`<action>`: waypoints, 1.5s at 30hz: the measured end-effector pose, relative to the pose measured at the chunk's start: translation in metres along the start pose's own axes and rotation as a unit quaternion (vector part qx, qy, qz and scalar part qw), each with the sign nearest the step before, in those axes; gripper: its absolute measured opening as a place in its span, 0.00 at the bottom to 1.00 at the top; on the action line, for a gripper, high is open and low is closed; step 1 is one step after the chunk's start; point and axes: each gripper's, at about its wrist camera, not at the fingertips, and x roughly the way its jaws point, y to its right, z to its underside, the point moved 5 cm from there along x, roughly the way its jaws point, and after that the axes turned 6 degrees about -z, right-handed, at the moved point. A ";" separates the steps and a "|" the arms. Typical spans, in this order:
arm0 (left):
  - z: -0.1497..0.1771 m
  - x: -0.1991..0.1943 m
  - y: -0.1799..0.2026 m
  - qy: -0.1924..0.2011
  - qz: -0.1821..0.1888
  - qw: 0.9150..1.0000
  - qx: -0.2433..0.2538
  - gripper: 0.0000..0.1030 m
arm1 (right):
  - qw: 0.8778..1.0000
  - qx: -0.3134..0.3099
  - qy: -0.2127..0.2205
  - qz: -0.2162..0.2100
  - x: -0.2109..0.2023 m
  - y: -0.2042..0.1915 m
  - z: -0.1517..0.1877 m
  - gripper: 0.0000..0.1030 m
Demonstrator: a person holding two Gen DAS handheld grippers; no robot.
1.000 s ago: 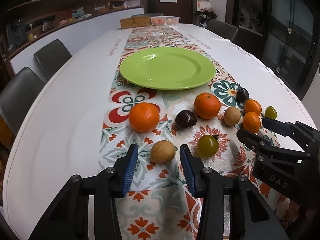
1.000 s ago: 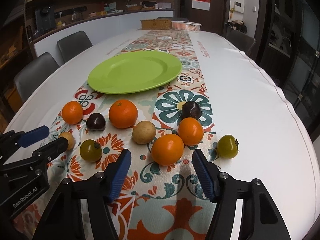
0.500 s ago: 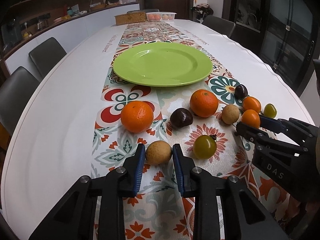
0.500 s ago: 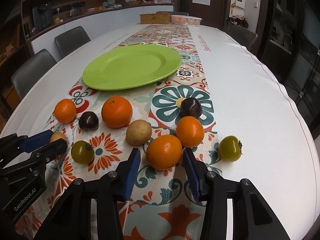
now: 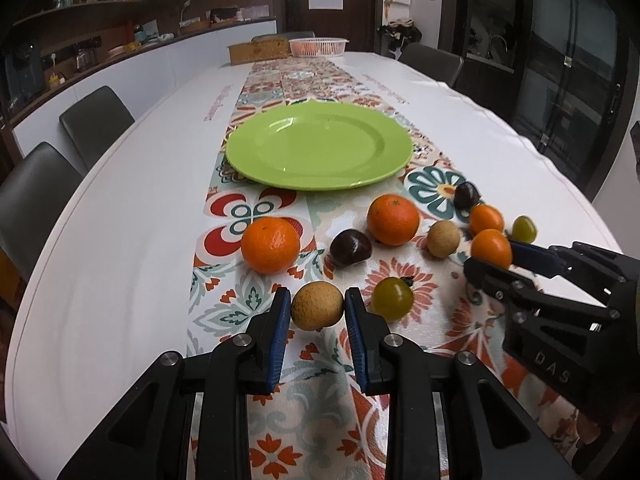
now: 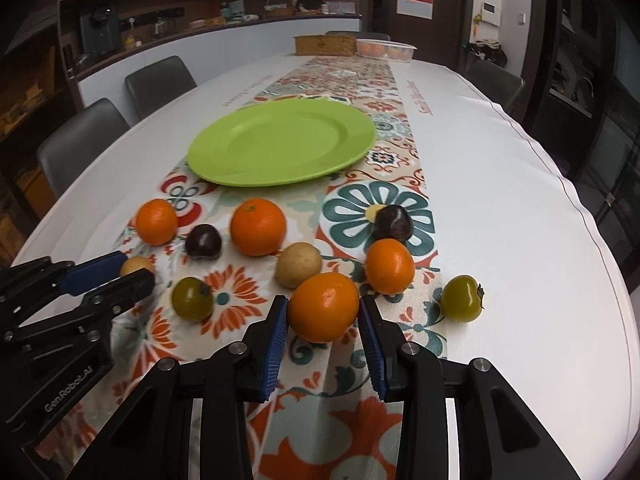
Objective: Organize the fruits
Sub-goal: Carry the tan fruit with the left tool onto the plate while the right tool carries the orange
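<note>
My left tool [image 5: 318, 307] is clenched on the tan round fruit [image 5: 317, 305], its blue pads [image 5: 280, 320] pressed against both sides, low over the patterned runner [image 5: 256, 304]. My right tool [image 6: 323, 309] grips the nearest orange [image 6: 324, 306] the same way, pads touching left and right. Both fruits are near-spherical, so I can read no long axis on either.

Just beside the tan fruit sits a green tomato [image 5: 392, 298], stem up and tilted right. Farther out lie a large orange [image 5: 270, 245], a dark plum [image 5: 350, 247] and another orange [image 5: 393, 219]. From the right view, a second green tomato [image 6: 461, 298] rests on the white bench [image 6: 520, 208], its stem pointing right.

Beyond the fruit, the green plate [image 5: 256, 152] lies flat on the runner with nothing on it. At the bench's far end I see a white basket [image 5: 318, 46] holding something orange, too small to identify.
</note>
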 end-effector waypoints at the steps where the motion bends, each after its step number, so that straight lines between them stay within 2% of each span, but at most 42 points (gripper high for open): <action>1: -0.001 -0.003 0.001 0.002 0.000 1.000 0.001 0.27 | 1.000 -0.003 0.002 -0.004 -0.002 -0.002 0.000 0.36; 12: -0.017 -0.019 0.004 0.026 0.007 1.000 0.009 0.27 | 0.998 -0.030 0.017 -0.045 -0.020 -0.016 -0.015 0.36; 19: -0.043 -0.019 0.002 0.046 0.010 0.999 0.021 0.27 | 0.997 -0.026 0.015 -0.064 -0.016 -0.010 -0.039 0.36; 26: -0.072 -0.004 -0.001 0.047 0.021 0.998 0.032 0.27 | 0.998 -0.031 0.010 -0.062 -0.003 -0.002 -0.070 0.36; 32: -0.097 0.021 -0.008 0.027 0.035 0.998 0.036 0.27 | 0.997 -0.026 -0.004 -0.073 0.015 0.006 -0.101 0.36; 36: -0.110 0.039 -0.013 0.008 0.042 0.998 0.039 0.27 | 0.997 -0.034 -0.016 -0.065 0.032 0.009 -0.123 0.36; 45: -0.127 0.082 -0.022 -0.047 0.064 0.996 0.036 0.27 | 0.993 -0.040 -0.074 -0.079 0.076 0.009 -0.145 0.36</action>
